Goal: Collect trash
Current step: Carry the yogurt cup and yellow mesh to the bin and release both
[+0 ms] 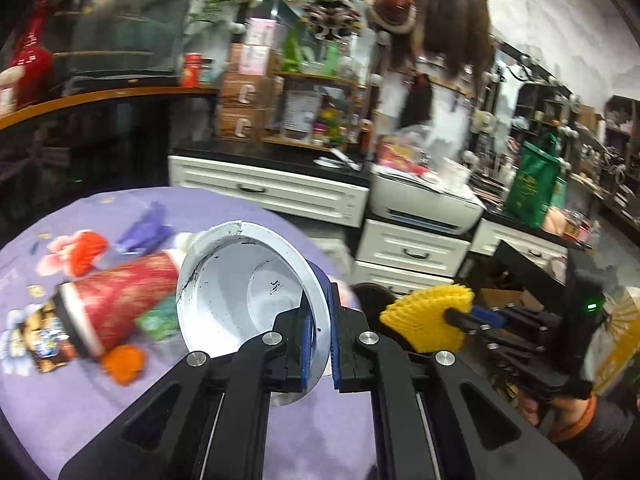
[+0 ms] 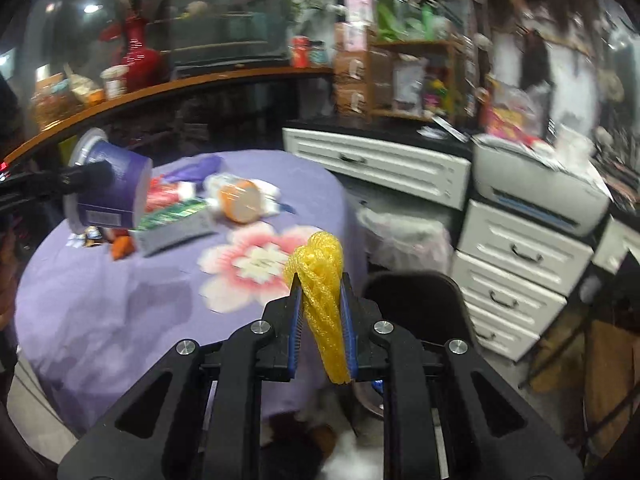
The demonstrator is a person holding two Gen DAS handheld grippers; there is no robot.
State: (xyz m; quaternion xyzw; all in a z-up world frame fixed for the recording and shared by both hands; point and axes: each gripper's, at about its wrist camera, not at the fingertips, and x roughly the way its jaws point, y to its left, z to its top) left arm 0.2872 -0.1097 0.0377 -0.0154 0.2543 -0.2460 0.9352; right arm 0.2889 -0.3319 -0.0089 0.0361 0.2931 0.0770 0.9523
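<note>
My left gripper is shut on the rim of a white-lined purple paper tub, held tilted above the purple table; the tub also shows in the right wrist view. My right gripper is shut on a yellow foam fruit net, held over the table's right edge; the net shows in the left wrist view too. On the table lie a red cup, a red foam net, purple wrappers, a green packet and an orange piece.
The round table has a purple floral cloth. A bin lined with a clear bag stands past the table's right edge, with a dark chair next to it. White drawers and a printer line the back right.
</note>
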